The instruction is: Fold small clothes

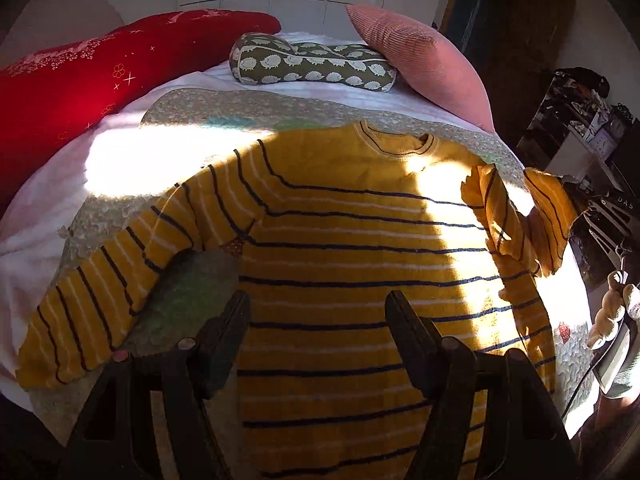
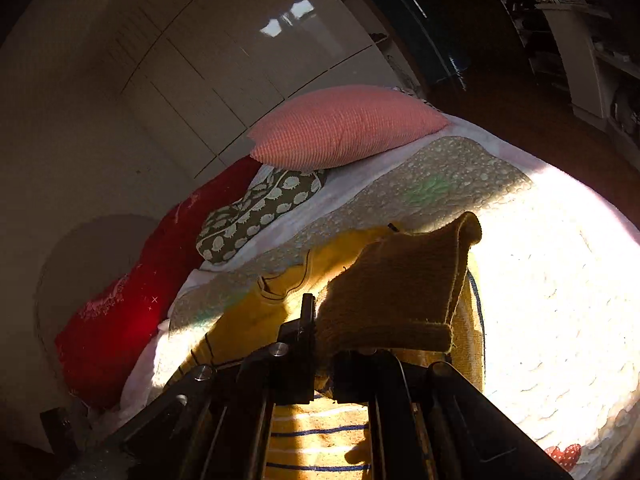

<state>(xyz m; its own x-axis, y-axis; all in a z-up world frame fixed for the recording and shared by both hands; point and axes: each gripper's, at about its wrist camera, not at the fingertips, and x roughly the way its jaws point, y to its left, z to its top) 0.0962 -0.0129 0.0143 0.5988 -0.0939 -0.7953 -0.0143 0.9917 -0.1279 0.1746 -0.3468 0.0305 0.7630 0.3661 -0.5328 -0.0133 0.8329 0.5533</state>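
Note:
A yellow sweater (image 1: 340, 240) with dark and white stripes lies flat on a quilted bed cover (image 1: 192, 108), neck away from me. Its left sleeve (image 1: 100, 288) is spread out to the left. My left gripper (image 1: 318, 308) is open and empty, hovering above the sweater's lower body. My right gripper (image 2: 320, 320) is shut on the right sleeve (image 2: 400, 292) and holds it lifted off the bed; the same raised sleeve (image 1: 516, 216) shows at the right of the left wrist view. The right gripper body (image 1: 616, 344) is at the far right edge there.
A red pillow (image 1: 80, 80), a green patterned cushion (image 1: 312, 64) and a pink ribbed pillow (image 1: 424, 64) lie at the head of the bed. White wardrobe doors (image 2: 200, 80) stand behind. Shelves with clutter (image 1: 588, 128) are to the right of the bed.

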